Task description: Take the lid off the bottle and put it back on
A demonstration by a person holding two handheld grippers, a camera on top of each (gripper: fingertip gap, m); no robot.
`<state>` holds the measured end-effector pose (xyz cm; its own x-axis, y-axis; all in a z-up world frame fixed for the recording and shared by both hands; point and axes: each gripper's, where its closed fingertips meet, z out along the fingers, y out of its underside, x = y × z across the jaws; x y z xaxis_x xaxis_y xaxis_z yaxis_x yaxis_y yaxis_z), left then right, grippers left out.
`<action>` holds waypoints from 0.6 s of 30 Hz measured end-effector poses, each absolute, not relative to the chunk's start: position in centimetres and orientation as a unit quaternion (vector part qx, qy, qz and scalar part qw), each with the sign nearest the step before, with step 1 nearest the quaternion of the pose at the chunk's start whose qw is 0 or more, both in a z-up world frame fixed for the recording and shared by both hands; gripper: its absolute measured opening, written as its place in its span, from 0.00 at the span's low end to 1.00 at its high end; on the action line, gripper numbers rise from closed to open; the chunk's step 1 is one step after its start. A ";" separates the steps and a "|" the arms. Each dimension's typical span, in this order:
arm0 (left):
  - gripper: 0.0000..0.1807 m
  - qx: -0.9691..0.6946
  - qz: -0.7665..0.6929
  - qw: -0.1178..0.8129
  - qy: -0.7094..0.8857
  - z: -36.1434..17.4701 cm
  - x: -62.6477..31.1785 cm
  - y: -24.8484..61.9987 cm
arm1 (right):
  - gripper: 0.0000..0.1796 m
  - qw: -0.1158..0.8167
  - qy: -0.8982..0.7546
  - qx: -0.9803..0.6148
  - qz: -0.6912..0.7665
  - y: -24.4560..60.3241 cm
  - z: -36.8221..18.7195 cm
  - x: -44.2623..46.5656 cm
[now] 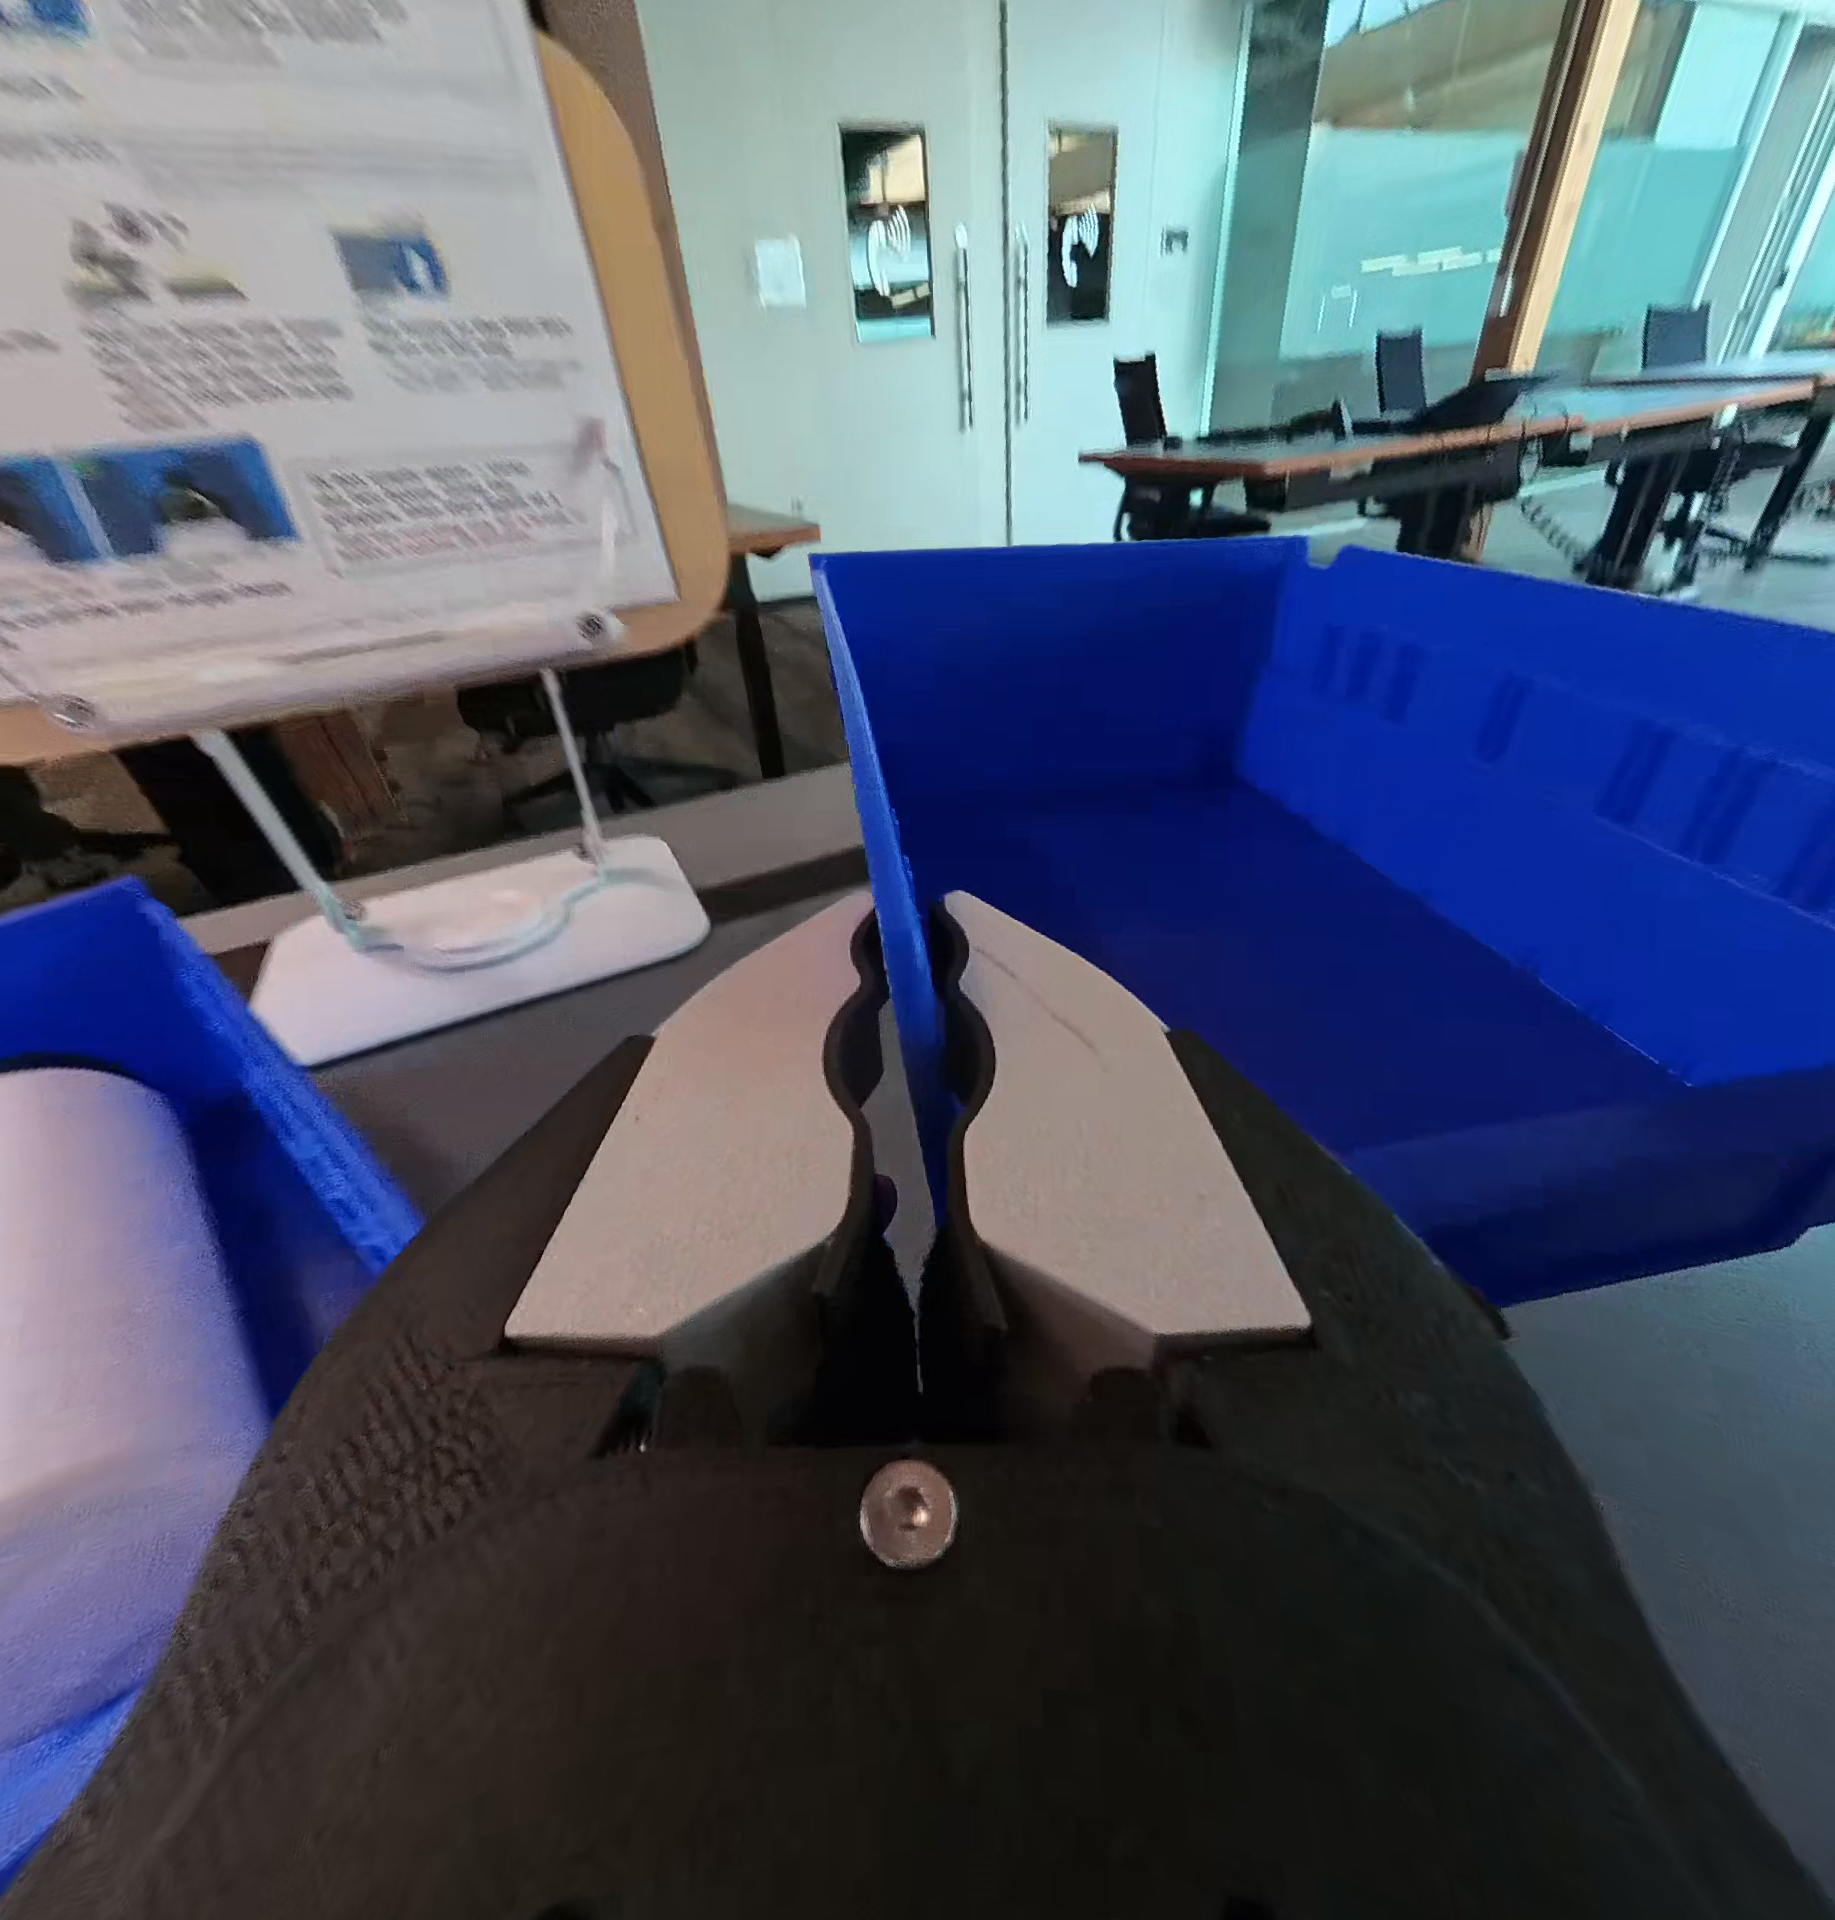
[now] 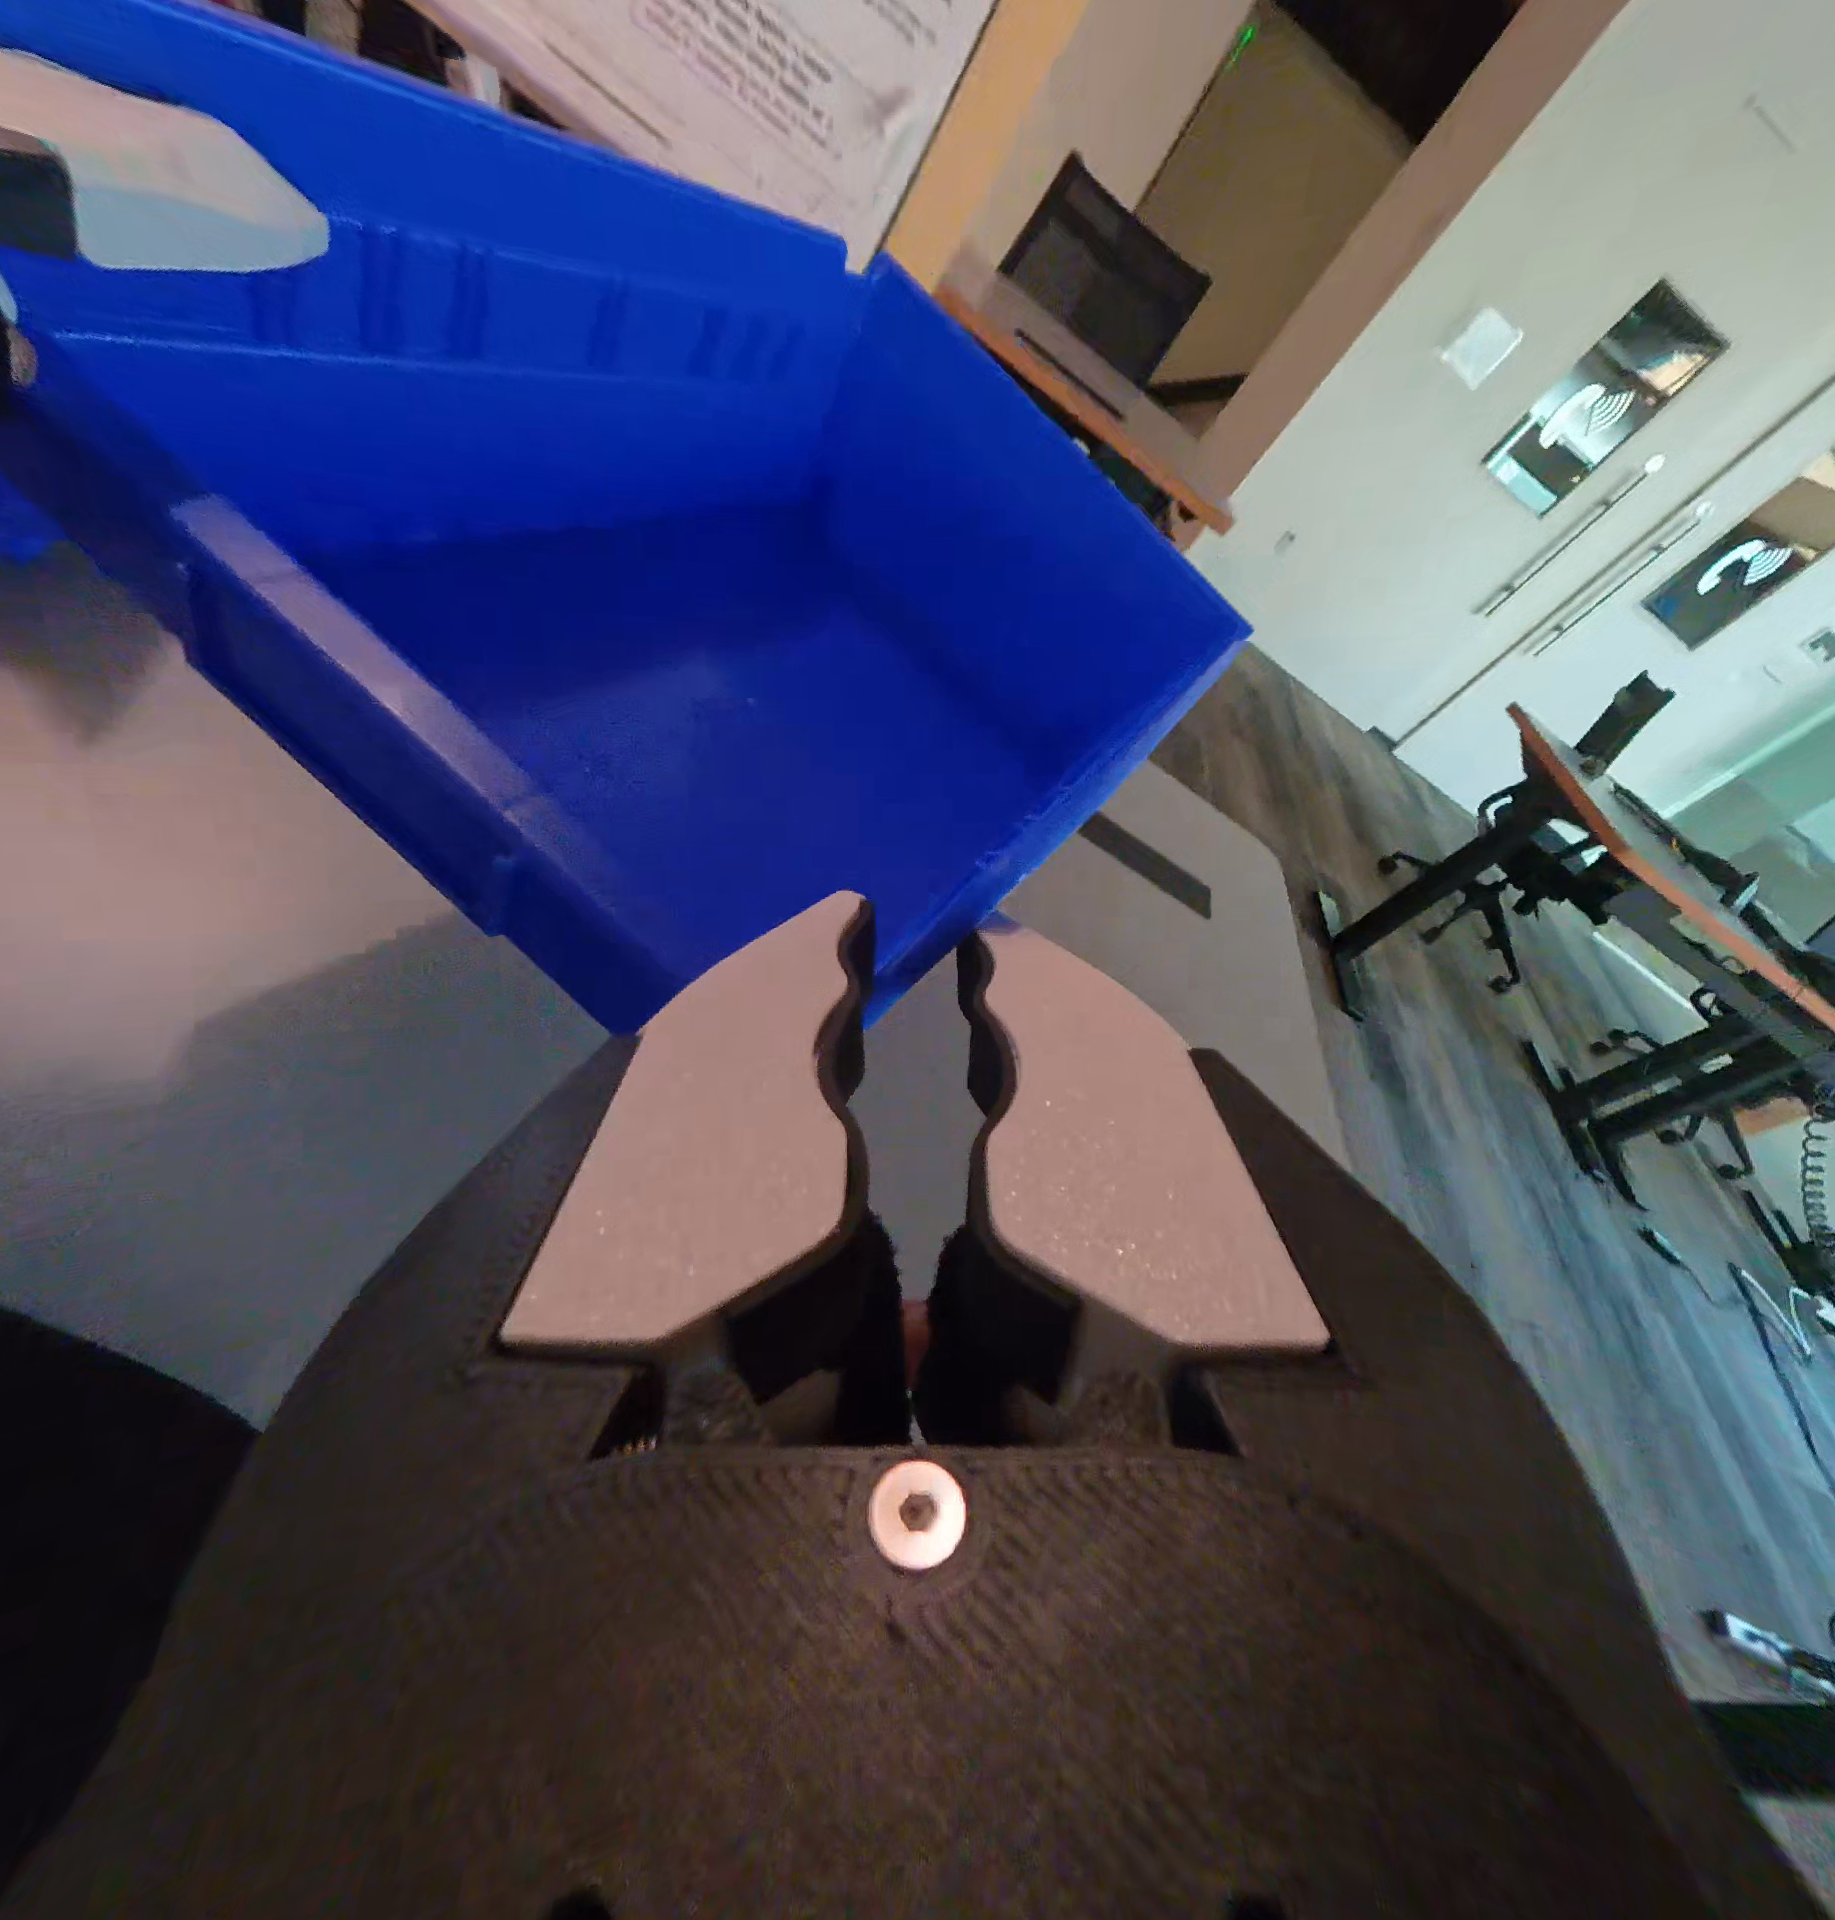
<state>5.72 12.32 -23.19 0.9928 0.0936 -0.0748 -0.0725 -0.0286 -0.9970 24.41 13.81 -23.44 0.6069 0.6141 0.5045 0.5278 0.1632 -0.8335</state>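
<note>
A white, rounded cylinder (image 1: 82, 1351), probably the bottle, lies in a blue bin (image 1: 269, 1091) at the lower left of the left wrist view. I cannot make out a lid. My left gripper (image 1: 908, 914) is shut on the thin side wall of a second, empty blue bin (image 1: 1412, 935). In the right wrist view, my right gripper (image 2: 913, 935) has a narrow gap between its fingers. It sits at the near corner of that same empty bin (image 2: 684, 675), and I cannot tell whether it touches. The left gripper's grey finger (image 2: 165, 208) shows at the top left.
A printed sign on a clear stand (image 1: 269, 312) with a white base (image 1: 497, 956) stands behind the bins on the dark table (image 1: 1671, 1507). Office desks and chairs (image 1: 1412, 436) are far behind. The table edge (image 2: 1277, 883) runs just right of the empty bin. The tips of one gripper are about 20 centimeters away from the tips of the other.
</note>
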 end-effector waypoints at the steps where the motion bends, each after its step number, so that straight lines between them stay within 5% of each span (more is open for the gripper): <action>1: 0.04 -0.724 0.057 0.688 -0.003 -24.3 6.5 13.1 | 0.08 0.614 -0.438 -0.656 0.044 14.7 -24.6 25.1; 10: 0.16 -0.760 0.017 0.644 0.082 -30.8 11.8 14.7 | 0.08 0.605 -0.410 -0.682 0.017 19.6 -30.0 29.5; 13: 0.35 -0.760 -0.025 0.632 0.148 -31.1 13.1 13.3 | 0.08 0.575 -0.430 -0.693 0.060 19.6 -31.3 30.0; 15: 0.47 -0.766 -0.072 0.616 0.172 -30.1 13.2 11.2 | 0.22 0.548 -0.437 -0.710 0.073 19.4 -31.6 30.9; 18: 0.48 -0.769 -0.088 0.597 0.209 -27.4 10.6 7.0 | 0.40 0.537 -0.464 -0.701 0.070 18.0 -29.8 31.1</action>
